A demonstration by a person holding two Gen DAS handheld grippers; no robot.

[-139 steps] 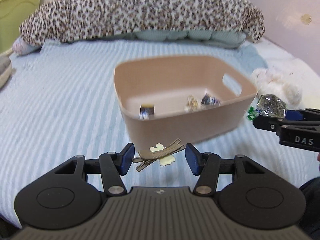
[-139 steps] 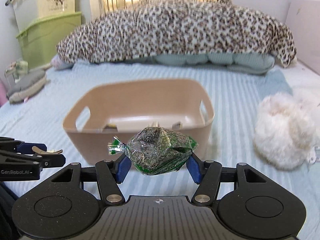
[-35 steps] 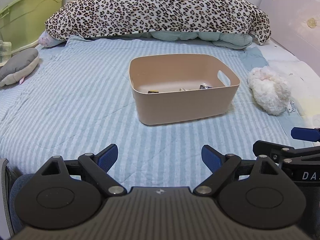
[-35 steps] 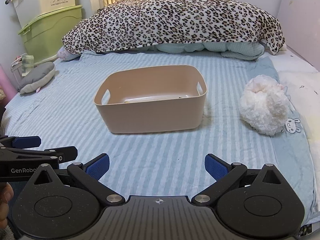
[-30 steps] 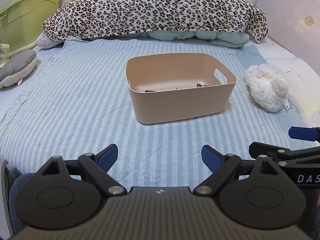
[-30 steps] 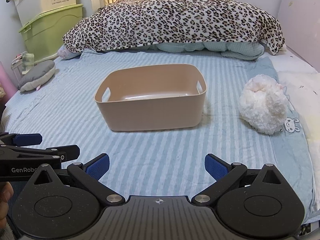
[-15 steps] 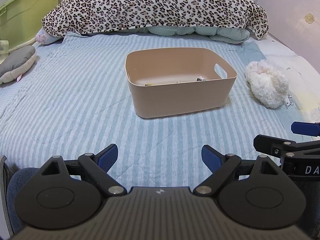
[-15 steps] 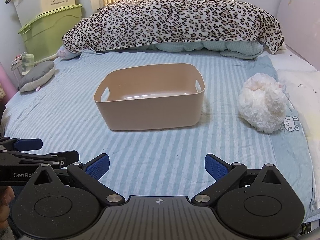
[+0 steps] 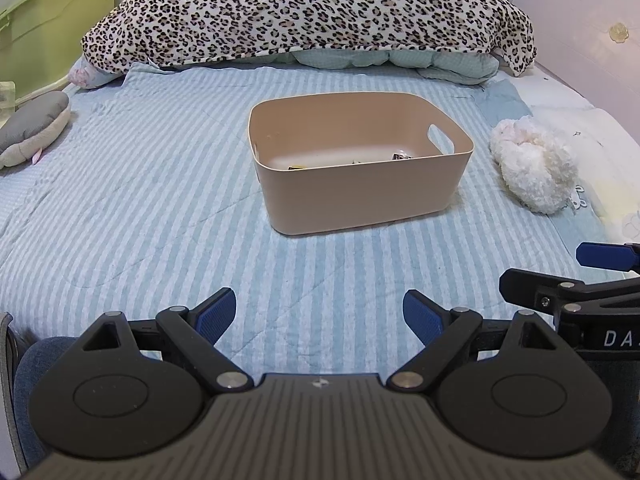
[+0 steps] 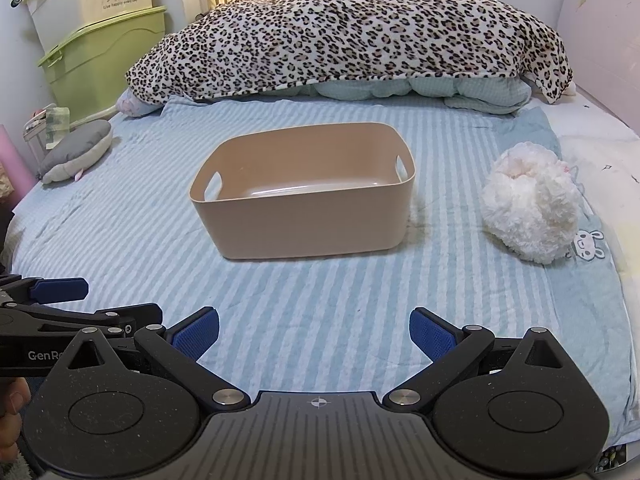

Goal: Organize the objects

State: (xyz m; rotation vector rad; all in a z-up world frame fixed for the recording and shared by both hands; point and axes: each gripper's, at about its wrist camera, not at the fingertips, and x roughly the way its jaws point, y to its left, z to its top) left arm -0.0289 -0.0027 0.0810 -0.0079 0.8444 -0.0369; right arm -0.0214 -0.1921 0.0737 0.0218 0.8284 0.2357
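The beige rounded plastic bin (image 9: 362, 168) is seen at about twelve o'clock, well apart from the empty, spread-fingered left gripper (image 9: 319, 314) and right gripper (image 10: 315, 331) (neither clearly nearer), its long axis crosswise on the striped blue bedspread (image 9: 140, 200).

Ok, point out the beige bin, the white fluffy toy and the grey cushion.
beige bin (image 10: 308, 224): right wrist view, on its near outer wall.
white fluffy toy (image 10: 528, 208): right wrist view, on the middle of its fur.
grey cushion (image 10: 76, 148): right wrist view, on its grey top.
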